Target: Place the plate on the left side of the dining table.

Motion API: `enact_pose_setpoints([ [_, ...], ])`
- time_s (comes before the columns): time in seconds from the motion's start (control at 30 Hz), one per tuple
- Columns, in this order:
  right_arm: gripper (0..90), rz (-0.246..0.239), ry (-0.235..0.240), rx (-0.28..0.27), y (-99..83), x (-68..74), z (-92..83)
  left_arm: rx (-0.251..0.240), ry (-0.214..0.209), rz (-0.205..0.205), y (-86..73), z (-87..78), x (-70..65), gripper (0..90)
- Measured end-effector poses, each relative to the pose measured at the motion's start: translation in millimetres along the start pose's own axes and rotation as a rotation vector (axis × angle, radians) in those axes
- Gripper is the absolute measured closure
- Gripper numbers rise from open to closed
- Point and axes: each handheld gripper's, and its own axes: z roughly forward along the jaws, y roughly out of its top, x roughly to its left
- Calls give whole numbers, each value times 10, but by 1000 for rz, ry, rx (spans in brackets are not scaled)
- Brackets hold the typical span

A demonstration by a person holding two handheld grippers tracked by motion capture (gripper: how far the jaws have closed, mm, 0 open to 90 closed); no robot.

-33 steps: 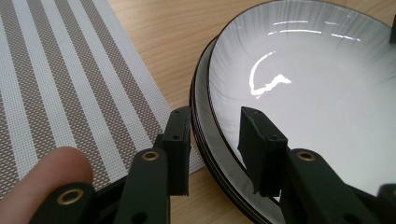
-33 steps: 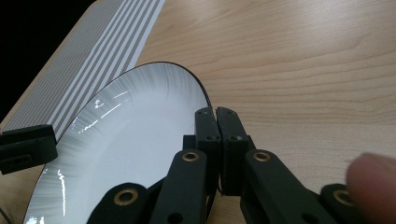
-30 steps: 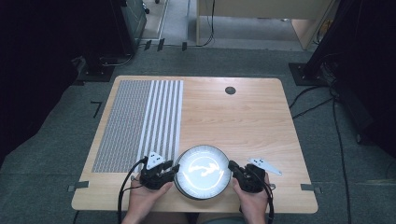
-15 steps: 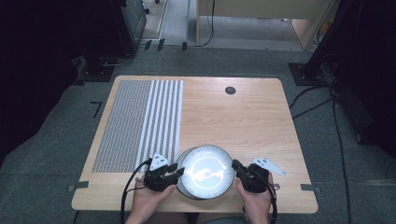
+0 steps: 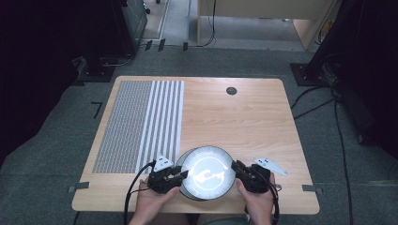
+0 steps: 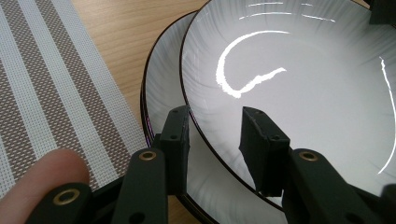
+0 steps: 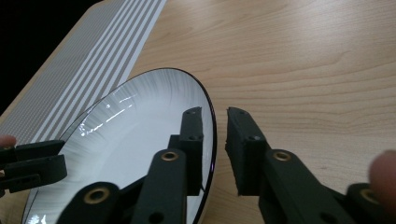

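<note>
A round white glossy plate with a thin dark rim (image 5: pixel 208 172) lay between both hand-held grippers; the left (image 6: pixel 215 140) and right (image 7: pixel 215 133) each straddled its rim, jaws still parted, unclenched.

Place: a lab or recording room is suggested
Floor: grey carpet (image 5: pixel 56 154), crossed by trailing cables (image 5: pixel 345 140)
Surroundings: dark equipment stands (image 5: pixel 98 65) are seen around a wooden bench (image 5: pixel 244 117)
</note>
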Motion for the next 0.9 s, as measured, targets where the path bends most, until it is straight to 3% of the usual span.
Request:
enact_pose_setpoints([
  [0.13,719,-21,-38,9,-16,4,-3,-1,-6,-5,1,1,7,629],
  [0.2,714,-3,-44,28,-38,3,6,-1,-7,-4,2,0,8,628],
  [0.57,752,57,-22,104,-141,53,56,-1,-10,-4,2,-1,11,621],
  [0.77,798,150,15,88,-176,19,74,-7,-21,-15,2,1,19,613],
  [0.9,813,244,56,56,-195,-24,71,-8,-33,-24,0,5,28,605],
])
